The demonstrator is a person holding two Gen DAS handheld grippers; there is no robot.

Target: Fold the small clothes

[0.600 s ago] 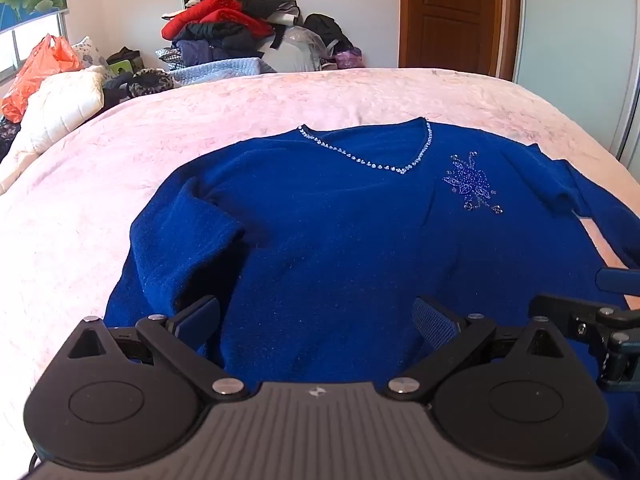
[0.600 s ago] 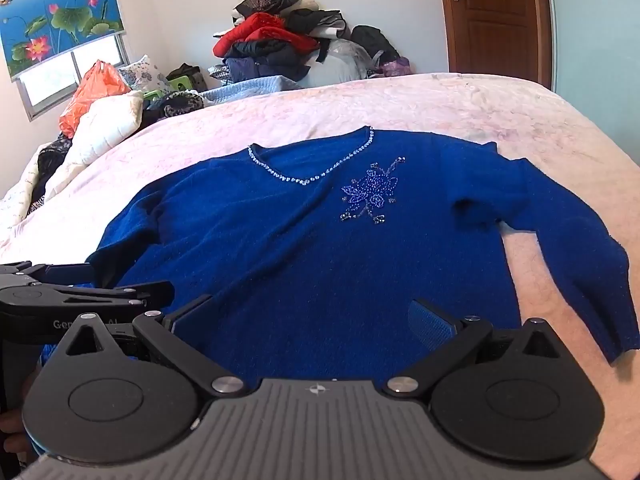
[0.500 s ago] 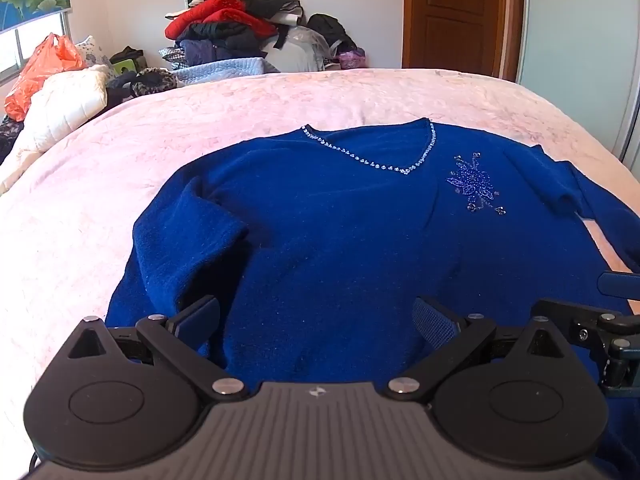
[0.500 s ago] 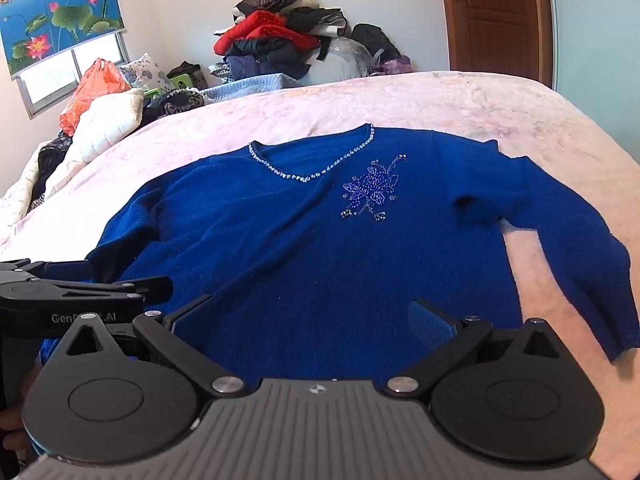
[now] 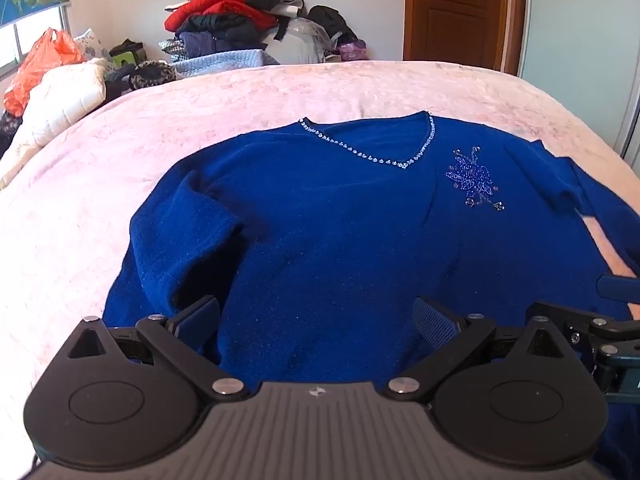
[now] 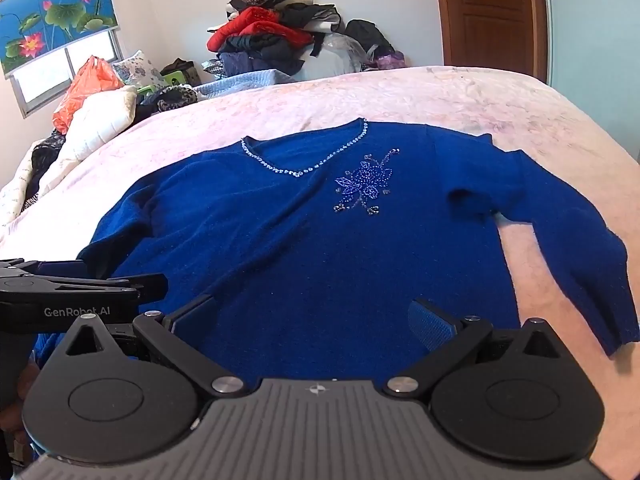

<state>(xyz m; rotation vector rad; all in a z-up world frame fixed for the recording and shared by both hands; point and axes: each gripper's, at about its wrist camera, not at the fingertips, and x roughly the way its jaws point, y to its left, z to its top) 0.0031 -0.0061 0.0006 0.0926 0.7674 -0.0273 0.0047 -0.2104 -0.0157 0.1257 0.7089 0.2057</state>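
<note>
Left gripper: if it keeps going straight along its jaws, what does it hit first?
Most likely the lower body of the blue knit sweater spread on the pink bedspread. The left gripper, jaws open and empty, points down at it; depth unclear.

One blue sweater (image 5: 340, 240), two claws, one bed (image 5: 80, 220), one door (image 5: 452, 12).

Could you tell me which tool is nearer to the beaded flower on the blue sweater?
Right. The right tool sits almost directly below the beaded flower; the left tool is off toward the opposite sleeve.
</note>
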